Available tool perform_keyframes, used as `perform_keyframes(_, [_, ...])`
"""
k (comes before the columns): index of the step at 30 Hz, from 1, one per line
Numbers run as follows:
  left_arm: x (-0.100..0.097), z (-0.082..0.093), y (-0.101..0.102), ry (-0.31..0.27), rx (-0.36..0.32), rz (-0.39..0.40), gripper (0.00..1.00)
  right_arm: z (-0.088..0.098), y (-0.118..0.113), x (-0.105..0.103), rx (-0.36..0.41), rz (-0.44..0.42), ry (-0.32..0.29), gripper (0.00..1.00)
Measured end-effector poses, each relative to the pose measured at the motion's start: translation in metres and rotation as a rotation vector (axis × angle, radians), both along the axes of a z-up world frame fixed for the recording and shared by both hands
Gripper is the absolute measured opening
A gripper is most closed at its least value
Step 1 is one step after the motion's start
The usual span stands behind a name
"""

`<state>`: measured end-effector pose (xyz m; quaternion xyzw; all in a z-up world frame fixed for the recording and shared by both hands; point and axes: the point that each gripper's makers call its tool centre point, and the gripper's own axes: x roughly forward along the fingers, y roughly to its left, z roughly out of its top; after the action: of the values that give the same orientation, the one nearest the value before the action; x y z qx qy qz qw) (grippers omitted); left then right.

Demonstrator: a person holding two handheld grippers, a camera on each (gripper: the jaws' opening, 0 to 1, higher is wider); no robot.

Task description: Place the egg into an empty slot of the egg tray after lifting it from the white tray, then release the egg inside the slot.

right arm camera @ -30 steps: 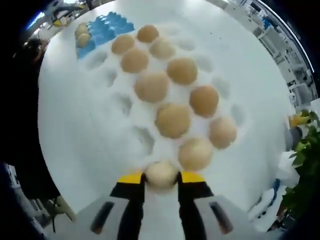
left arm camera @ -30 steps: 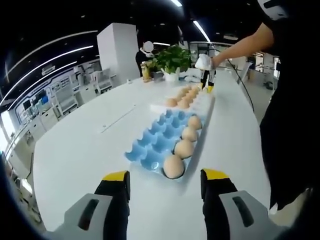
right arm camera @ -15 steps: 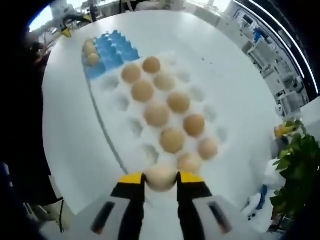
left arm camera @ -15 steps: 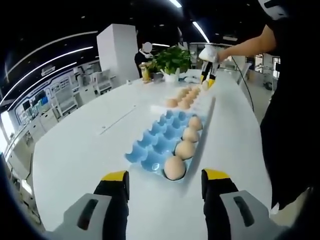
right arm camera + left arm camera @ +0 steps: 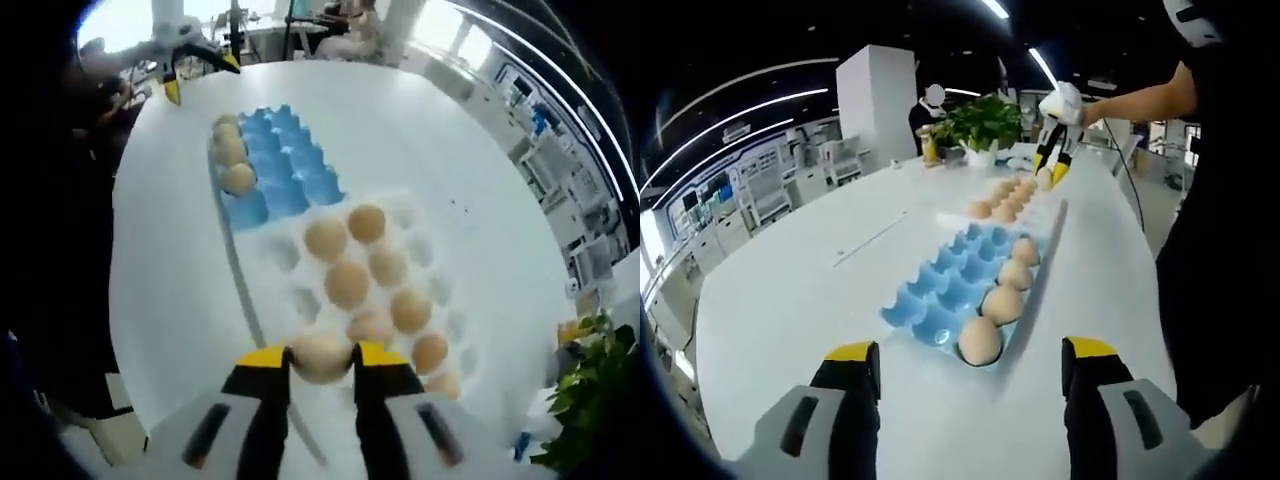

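One egg point(image 5: 321, 357) sits pinched between the yellow tips of my right gripper point(image 5: 320, 360), lifted clear above the white tray point(image 5: 440, 300) with its remaining eggs below. From the left gripper view I see that same gripper point(image 5: 1053, 168) hanging over the far end of the table, while my left gripper point(image 5: 975, 372) waits spread wide and empty in front of the blue egg tray point(image 5: 940, 290). Four eggs fill the blue tray's row nearest the person, so I judge the next move is a carry across to one of the open blue cups beside them. To do it well, I want to keep the squeeze just firm enough, travel level, and come down straight over a cup's centre rather than its ridge. I would lower until the shell seats before opening the jaws, and keep clear of the seated eggs.
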<state>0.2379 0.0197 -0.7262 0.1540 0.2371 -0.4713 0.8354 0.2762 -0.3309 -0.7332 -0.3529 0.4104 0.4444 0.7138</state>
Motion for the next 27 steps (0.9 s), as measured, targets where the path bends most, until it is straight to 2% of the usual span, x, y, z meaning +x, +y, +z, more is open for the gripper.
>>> perform_keyframes(10, [0.001,0.003,0.002,-0.022,-0.002,0.005,0.71,-0.008,0.03,-0.005,0.01,0.086,0.024,0.24])
perform_keyframes(27, [-0.001,0.002,0.007,-0.021,-0.003,0.01,0.68,-0.019,0.086,-0.011,0.037,0.213,0.049,0.23])
